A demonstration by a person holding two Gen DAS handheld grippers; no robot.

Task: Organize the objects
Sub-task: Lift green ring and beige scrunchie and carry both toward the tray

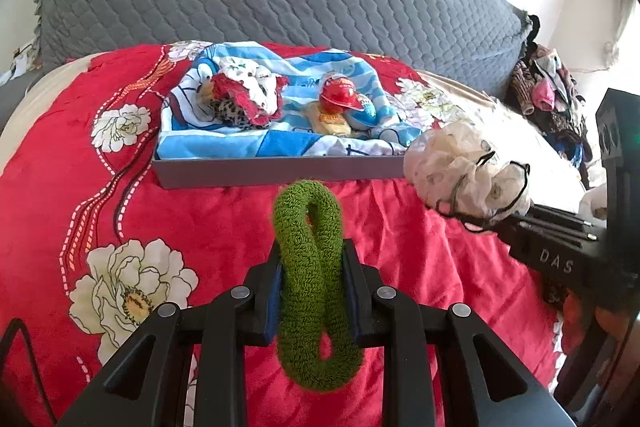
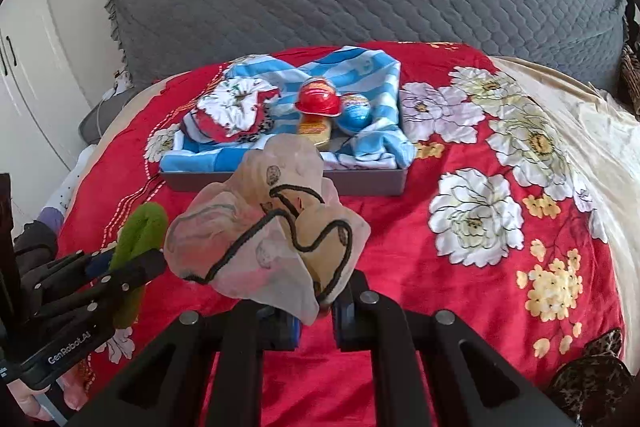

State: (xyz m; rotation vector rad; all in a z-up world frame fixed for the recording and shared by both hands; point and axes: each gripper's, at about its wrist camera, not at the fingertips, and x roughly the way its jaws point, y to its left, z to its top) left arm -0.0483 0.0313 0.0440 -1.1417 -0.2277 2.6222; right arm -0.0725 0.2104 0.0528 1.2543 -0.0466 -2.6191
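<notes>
Above a red floral bedspread, the left gripper pinches a fuzzy green terry scrunchie between its fingers, while at three o'clock the right gripper clamps a sheer cream scrunchie with black piping. At twelve o'clock sits a grey tray lined with blue-striped cloth.
</notes>
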